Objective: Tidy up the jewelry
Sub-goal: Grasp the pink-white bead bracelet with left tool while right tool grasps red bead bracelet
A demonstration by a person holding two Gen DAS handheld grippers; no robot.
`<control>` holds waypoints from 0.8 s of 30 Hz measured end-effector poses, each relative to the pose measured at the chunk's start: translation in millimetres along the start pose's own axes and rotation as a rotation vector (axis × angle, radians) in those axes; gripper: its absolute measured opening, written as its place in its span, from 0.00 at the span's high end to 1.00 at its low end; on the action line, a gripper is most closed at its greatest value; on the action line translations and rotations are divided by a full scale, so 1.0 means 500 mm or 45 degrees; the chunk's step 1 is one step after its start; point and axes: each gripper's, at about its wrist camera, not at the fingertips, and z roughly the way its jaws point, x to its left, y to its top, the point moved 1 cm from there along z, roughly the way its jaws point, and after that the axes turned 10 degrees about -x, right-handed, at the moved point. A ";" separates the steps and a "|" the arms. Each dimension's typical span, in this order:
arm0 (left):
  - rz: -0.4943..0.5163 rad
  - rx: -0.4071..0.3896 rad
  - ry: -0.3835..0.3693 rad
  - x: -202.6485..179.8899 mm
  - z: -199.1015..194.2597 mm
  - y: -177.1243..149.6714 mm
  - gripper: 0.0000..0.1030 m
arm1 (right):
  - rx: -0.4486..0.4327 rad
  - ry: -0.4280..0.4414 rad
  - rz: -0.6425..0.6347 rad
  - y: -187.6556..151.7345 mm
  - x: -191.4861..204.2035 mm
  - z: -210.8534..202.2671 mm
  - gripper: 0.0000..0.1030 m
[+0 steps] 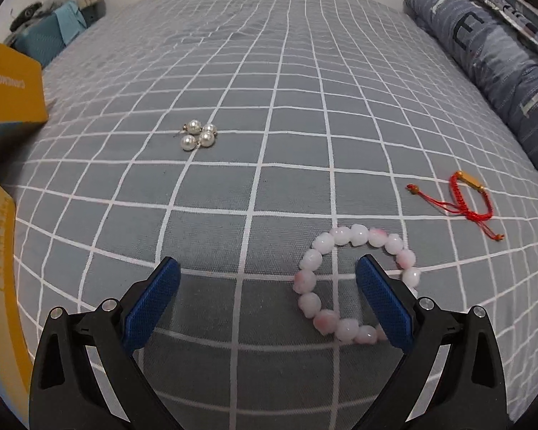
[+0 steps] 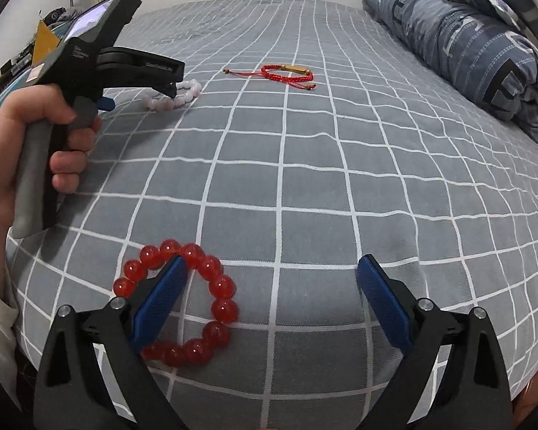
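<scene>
A pink bead bracelet (image 1: pixel 340 236) lies on the grey checked bed cover; it also shows in the right wrist view (image 2: pixel 186 95). My left gripper (image 1: pixel 268 268) is open, its right finger inside the bracelet's ring. Pearl earrings (image 1: pixel 198 135) lie farther ahead to the left. A red cord bracelet (image 1: pixel 466 197) with a gold tube lies to the right, also in the right wrist view (image 2: pixel 287 71). My right gripper (image 2: pixel 272 268) is open, and its left finger overlaps a red bead bracelet (image 2: pixel 218 286). The left gripper's body (image 2: pixel 125 68) shows in the right wrist view.
A yellow box (image 1: pixel 7 86) stands at the left edge of the bed (image 1: pixel 287 89). A folded blue patterned quilt (image 1: pixel 491 61) lies along the right side, also in the right wrist view (image 2: pixel 466 43). Clutter sits beyond the far left corner.
</scene>
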 end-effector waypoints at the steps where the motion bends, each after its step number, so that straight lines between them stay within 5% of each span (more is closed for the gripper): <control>1: 0.010 0.000 0.011 -0.003 0.002 -0.002 0.06 | 0.001 0.002 -0.007 -0.001 0.003 0.000 0.14; 9: 0.018 0.007 0.045 -0.002 0.003 -0.005 0.14 | 0.024 0.034 -0.032 -0.013 0.021 -0.004 0.40; 19: 0.078 -0.017 0.078 -0.014 -0.023 -0.020 0.60 | 0.023 -0.010 -0.039 -0.013 0.021 -0.009 0.79; 21: 0.088 -0.016 0.083 -0.015 -0.031 -0.023 0.90 | 0.010 -0.030 -0.047 -0.010 0.021 -0.012 0.86; 24: 0.080 -0.018 0.067 -0.009 -0.044 -0.023 0.90 | 0.002 -0.025 -0.030 -0.007 0.015 -0.015 0.86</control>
